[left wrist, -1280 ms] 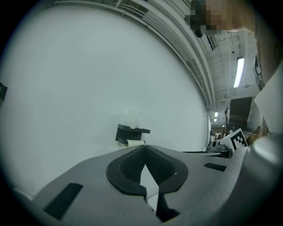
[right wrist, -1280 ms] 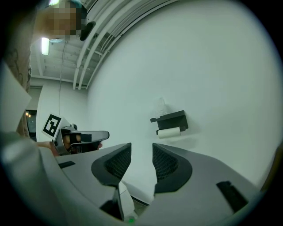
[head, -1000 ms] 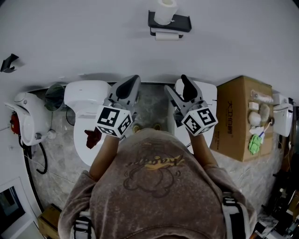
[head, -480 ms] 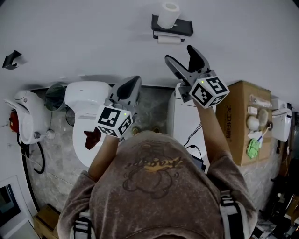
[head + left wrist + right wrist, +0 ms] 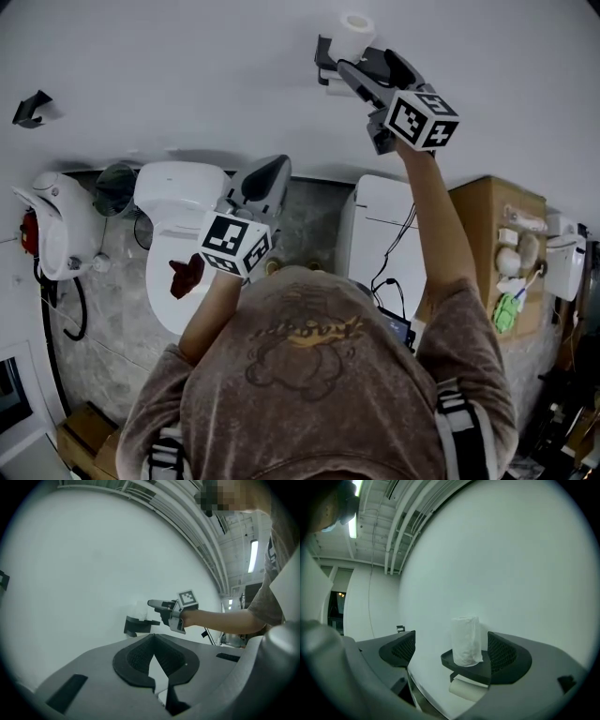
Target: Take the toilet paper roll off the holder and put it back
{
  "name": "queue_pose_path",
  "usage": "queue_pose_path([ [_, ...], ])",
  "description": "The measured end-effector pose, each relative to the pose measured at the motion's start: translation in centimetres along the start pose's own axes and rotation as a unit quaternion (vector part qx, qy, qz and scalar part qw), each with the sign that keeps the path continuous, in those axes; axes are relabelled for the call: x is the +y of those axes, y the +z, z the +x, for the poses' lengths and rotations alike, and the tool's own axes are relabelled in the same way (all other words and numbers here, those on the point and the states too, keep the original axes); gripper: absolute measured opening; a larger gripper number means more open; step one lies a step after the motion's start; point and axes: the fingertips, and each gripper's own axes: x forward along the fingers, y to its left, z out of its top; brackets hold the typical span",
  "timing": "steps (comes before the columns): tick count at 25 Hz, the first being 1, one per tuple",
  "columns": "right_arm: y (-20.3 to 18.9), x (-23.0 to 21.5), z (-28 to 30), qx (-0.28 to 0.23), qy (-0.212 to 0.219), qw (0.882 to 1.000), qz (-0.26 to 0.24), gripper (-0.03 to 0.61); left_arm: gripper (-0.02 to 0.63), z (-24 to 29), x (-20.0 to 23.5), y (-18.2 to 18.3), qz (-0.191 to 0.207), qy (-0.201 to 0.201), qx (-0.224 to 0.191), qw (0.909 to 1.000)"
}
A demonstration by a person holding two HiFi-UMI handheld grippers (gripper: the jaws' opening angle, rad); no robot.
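A white toilet paper roll [image 5: 355,26] stands upright on the black wall holder's shelf [image 5: 324,56]. In the right gripper view the roll [image 5: 466,641] sits on the shelf [image 5: 476,666], and a second roll [image 5: 466,691] hangs under it. My right gripper [image 5: 367,64] is raised close to the holder. Its jaws are opening wide, and the roll is ahead between their lines, untouched [image 5: 451,651]. My left gripper [image 5: 262,178] hangs lower over the toilet, shut and empty [image 5: 156,663]. From the left gripper view the right gripper [image 5: 163,605] reaches toward the holder [image 5: 137,625].
A white toilet [image 5: 178,211] stands below on the left, with a white cabinet [image 5: 380,225] beside it. A cardboard box [image 5: 497,239] carrying small items is at the right. A white fixture [image 5: 54,230] and a black wall hook [image 5: 33,105] are at the far left.
My right gripper rose from waist height up to the wall holder and its jaws spread wider. The left gripper stayed about where it was.
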Motion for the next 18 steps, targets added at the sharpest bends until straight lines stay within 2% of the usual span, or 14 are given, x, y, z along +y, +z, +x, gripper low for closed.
queue_pose_path([
  [13,1.2,-2.9,5.6,0.030,0.001,0.999,-0.043,0.449,0.020,0.1,1.8,-0.8,-0.002,0.028,0.007,0.9996],
  [18,1.0,-3.2,6.7,0.039,0.005,0.998,-0.058,0.399,0.020,0.4,2.2,-0.7,-0.004,0.036,0.005,0.9993],
])
